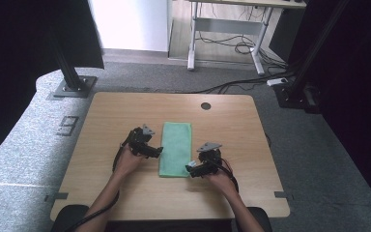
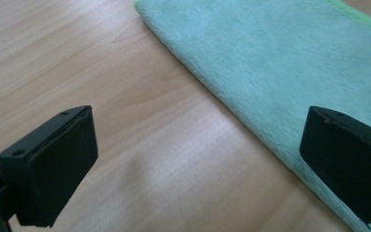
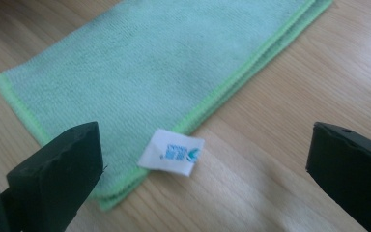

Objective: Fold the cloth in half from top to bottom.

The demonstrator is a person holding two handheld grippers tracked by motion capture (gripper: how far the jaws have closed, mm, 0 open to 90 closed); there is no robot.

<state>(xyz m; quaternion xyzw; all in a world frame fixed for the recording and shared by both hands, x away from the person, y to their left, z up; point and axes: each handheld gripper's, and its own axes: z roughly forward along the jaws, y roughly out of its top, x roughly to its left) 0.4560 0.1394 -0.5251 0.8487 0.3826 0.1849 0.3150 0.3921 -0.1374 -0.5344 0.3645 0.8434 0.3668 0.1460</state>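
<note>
Nearest the person, two forearms came in over the front edge of the pale wooden rectangular table [image 1: 125, 203], each hand carrying one black two-jaw gripper. Between them lay a single folded green microfibre cloth [image 1: 176, 149], flat on the tabletop, a narrow rectangle with its long axis running from the person's side straight toward the far edge, just left of the table's middle. The right gripper [image 1: 192, 167] sat at the cloth's near right corner, its jaws spread wide and holding nothing; in the right gripper view they framed that corner, where one small white care label [image 3: 171, 152] stuck out from the brighter green stitched hem onto bare wood. The left gripper [image 1: 158, 151] stood a little farther up, at the cloth's left long edge, jaws likewise wide apart and empty; in the left gripper view one jaw hung over wood and the other over the cloth's edge, though contact could not be judged. Beyond the cloth, one round dark cable hole [image 1: 206, 106] marked the far edge.
</note>
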